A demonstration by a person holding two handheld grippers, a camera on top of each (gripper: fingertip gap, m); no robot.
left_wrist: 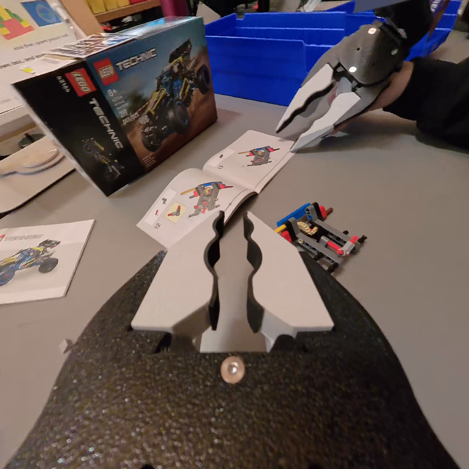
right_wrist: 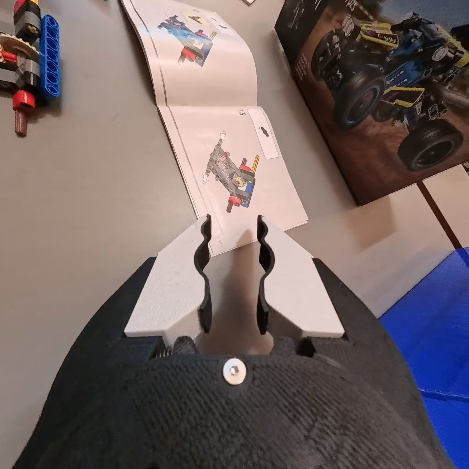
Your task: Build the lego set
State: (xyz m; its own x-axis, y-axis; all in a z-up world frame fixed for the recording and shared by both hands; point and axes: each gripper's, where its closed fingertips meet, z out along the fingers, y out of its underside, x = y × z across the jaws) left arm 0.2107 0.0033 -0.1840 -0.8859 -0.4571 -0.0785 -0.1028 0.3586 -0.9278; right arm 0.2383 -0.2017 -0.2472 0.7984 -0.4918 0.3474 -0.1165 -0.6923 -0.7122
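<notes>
On the far left of the grey desk (left_wrist: 380, 228) lies a second, closed booklet (left_wrist: 43, 258) of glossy paper, then the cardboard set box (left_wrist: 132, 101). We hold our left gripper (left_wrist: 233, 220) spread and empty just short of the open instruction booklet (left_wrist: 215, 182), whose thin pages curl at the spine. Right of it sits the partial build (left_wrist: 321, 234): hard plastic beams in grey, blue and red, with a tan gear. Our right gripper (right_wrist: 233, 219), also parted and holding nothing, hovers at the booklet's far corner. We judge we are reading the step or turning the page; next comes pinching one page edge cleanly. Blue plastic bins (left_wrist: 266, 55) stand behind.
</notes>
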